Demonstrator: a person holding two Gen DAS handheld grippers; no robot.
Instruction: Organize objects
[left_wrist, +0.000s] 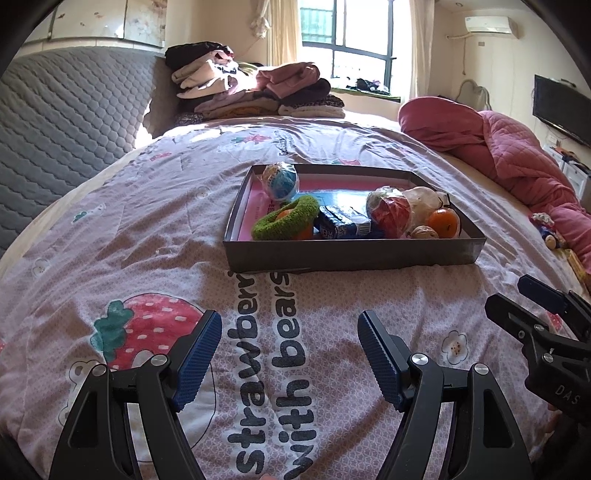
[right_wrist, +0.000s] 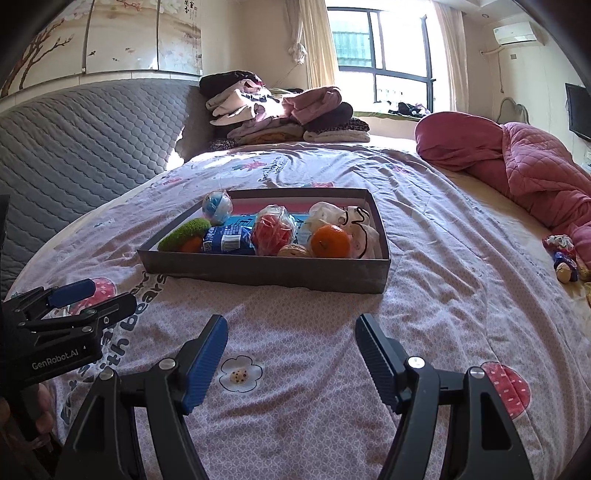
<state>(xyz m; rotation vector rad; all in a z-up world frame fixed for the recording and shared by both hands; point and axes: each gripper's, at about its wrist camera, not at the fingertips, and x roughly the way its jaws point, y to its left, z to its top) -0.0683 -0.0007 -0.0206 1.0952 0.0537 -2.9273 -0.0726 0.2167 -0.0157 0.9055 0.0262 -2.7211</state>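
Both grippers, left gripper (left_wrist: 290, 354) and right gripper (right_wrist: 291, 360), hung with jaws spread wide and empty above the quilt (left_wrist: 147, 229) (strawberry print). Beyond them the shallow box (right_wrist: 258, 271) sat on it, holding an orange (right_wrist: 329, 240), a blue carton (right_wrist: 229, 240) and wrapped balls.

Tray (right_wrist: 258, 271) sits mid-bed on the quilt (right_wrist: 424, 314). In it: ball (right_wrist: 217, 207) at far left corner, knit ring (right_wrist: 184, 233) at near left over a small fruit, carton (right_wrist: 229, 240) beside it, netted ball (right_wrist: 273, 230) centre, orange (right_wrist: 330, 240) and walnut (right_wrist: 293, 251) near right. Folded clothes (right_wrist: 280, 114) stacked at the bed's far edge; rolled blanket (right_wrist: 517, 166) along the right edge.
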